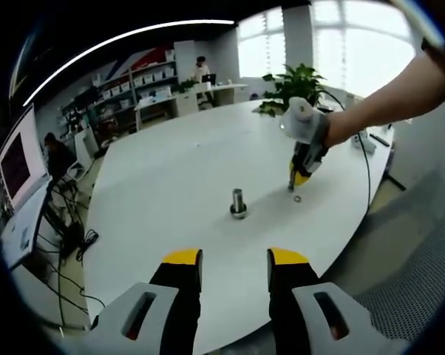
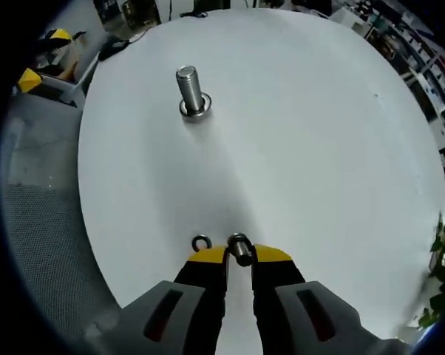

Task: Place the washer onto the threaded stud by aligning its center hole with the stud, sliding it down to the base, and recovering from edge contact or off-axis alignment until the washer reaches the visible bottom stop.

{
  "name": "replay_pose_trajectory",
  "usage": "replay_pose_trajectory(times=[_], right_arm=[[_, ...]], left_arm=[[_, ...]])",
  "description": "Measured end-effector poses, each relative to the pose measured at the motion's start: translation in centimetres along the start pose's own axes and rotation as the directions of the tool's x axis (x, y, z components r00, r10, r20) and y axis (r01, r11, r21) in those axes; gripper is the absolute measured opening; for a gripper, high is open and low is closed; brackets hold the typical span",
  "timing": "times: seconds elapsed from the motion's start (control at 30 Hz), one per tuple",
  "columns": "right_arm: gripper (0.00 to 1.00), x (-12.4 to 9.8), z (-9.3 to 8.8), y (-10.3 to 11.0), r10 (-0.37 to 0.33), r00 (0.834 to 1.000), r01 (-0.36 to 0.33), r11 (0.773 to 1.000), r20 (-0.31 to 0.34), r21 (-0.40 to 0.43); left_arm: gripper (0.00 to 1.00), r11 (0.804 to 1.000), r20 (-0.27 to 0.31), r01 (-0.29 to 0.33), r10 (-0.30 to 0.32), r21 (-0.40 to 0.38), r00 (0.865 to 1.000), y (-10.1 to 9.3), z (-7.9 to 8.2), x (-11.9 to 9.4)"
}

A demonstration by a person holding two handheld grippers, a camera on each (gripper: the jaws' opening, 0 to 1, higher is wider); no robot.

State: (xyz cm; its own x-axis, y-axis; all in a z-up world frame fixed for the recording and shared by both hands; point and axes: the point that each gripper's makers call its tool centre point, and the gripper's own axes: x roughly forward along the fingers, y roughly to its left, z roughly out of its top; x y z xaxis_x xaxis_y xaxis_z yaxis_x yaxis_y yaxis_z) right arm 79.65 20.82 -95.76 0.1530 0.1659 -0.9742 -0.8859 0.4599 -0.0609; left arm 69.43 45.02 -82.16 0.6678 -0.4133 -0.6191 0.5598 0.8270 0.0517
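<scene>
A washer (image 2: 240, 245) sits clamped in the right gripper (image 2: 239, 256) at the bottom of its view, a second ring (image 2: 201, 242) lying just left on the white table (image 2: 318, 148), the stud (image 2: 191, 92) standing clear at upper left, while the left gripper (image 1: 234, 260) hangs apart, empty.

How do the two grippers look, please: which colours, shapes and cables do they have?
Left gripper: black jaws, yellow tips, grey slotted shells behind them. Right gripper looks the same. In the left gripper view, it shows a grey-white body and a dark cable.
</scene>
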Motion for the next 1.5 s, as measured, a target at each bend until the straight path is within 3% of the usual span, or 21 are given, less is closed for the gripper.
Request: replay_pose_trajectory(times=[0.37, 0.63, 1.03, 1.4, 1.5], right_arm=[[0.14, 0.4, -0.1, -0.7, -0.003, 1.000, 0.003, 1.000, -0.006, 0.024], [0.16, 0.0, -0.3, -0.5, 0.022, 1.000, -0.024, 0.996, 0.013, 0.088], [0.17, -0.7, -1.3, -0.4, 0.018, 1.000, -0.020, 0.995, 0.020, 0.101], [0.22, -1.0, -1.3, 0.9, 0.038, 0.998, -0.043, 0.990, 0.042, 0.132], [0.23, -0.5, -1.7, 1.3, 0.037, 0.999, -0.039, 0.994, 0.016, 0.102]], left_arm=[[0.33, 1.000, -0.011, 0.004, -0.004, 0.004, 1.000, -0.1, -0.2, 0.1], [0.33, 1.000, -0.011, 0.000, 0.000, 0.000, 1.000, -0.1, -0.2, 0.0], [0.33, 1.000, 0.001, -0.003, 0.003, -0.002, 1.000, 0.0, 0.0, 0.0], [0.33, 1.000, 0.002, -0.003, 0.003, -0.003, 1.000, 0.0, 0.0, -0.1], [0.33, 1.000, 0.001, -0.005, 0.005, -0.005, 1.000, 0.1, 0.0, -0.1]])
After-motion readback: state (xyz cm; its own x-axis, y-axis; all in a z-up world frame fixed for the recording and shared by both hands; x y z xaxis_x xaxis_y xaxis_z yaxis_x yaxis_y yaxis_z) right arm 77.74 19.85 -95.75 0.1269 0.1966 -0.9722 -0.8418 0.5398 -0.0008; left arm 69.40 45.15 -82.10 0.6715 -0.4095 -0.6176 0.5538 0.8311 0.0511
